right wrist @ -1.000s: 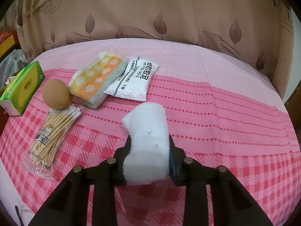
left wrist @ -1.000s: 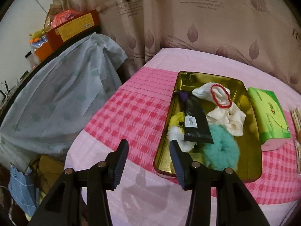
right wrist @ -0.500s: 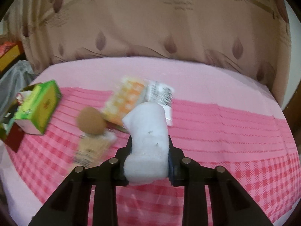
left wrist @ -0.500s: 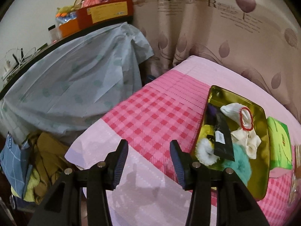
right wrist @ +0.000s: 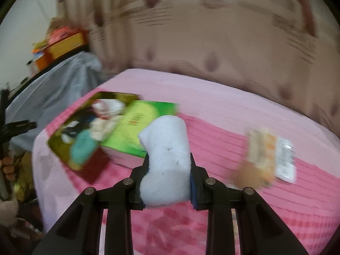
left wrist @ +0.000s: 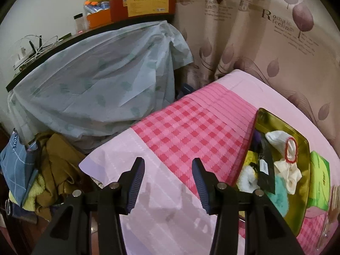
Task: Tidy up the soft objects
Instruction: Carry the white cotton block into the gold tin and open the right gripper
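Right wrist view: the right gripper (right wrist: 169,170) is pinched on a white soft pad (right wrist: 165,159), its pads pressing both flanks. The pad stands upright between the jaws, its rounded top rising above the fingertips. It is held in the air over the pink checked bedspread (right wrist: 244,114). This view is blurred, so fine detail is uncertain.

Beyond the pad, to the left, lies a gold tin tray (right wrist: 57,146) holding a teal fluffy scrunchie (right wrist: 81,148), white fabric pieces and a dark item. A green tissue pack (right wrist: 136,127) lies just beside the tray on its right — between tray and pad as seen here. Well apart to the right lie an orange-and-yellow towel (right wrist: 262,148), a white sachet (right wrist: 285,159) and a brown round object (right wrist: 248,174) too blurred to identify.

Left wrist view: the left gripper (left wrist: 167,184) stands spread with nothing between its fingers, hanging over the pale pink corner of the bedspread, pointing downward. The tray (left wrist: 274,121) sits to its right, clear of the jaws. In it: the teal scrunchie (left wrist: 278,199), a white sock (left wrist: 276,140) with a red elastic band (left wrist: 290,149) over it, a cream fabric piece (left wrist: 289,172), a black packet (left wrist: 266,170), and a yellow-and-white fluffy item (left wrist: 247,175). The green pack (left wrist: 318,174) lies against the tray's far side.

Off the bed — a grey-green cover (left wrist: 95,93) drapes furniture, with clothes (left wrist: 57,170) heaped below.
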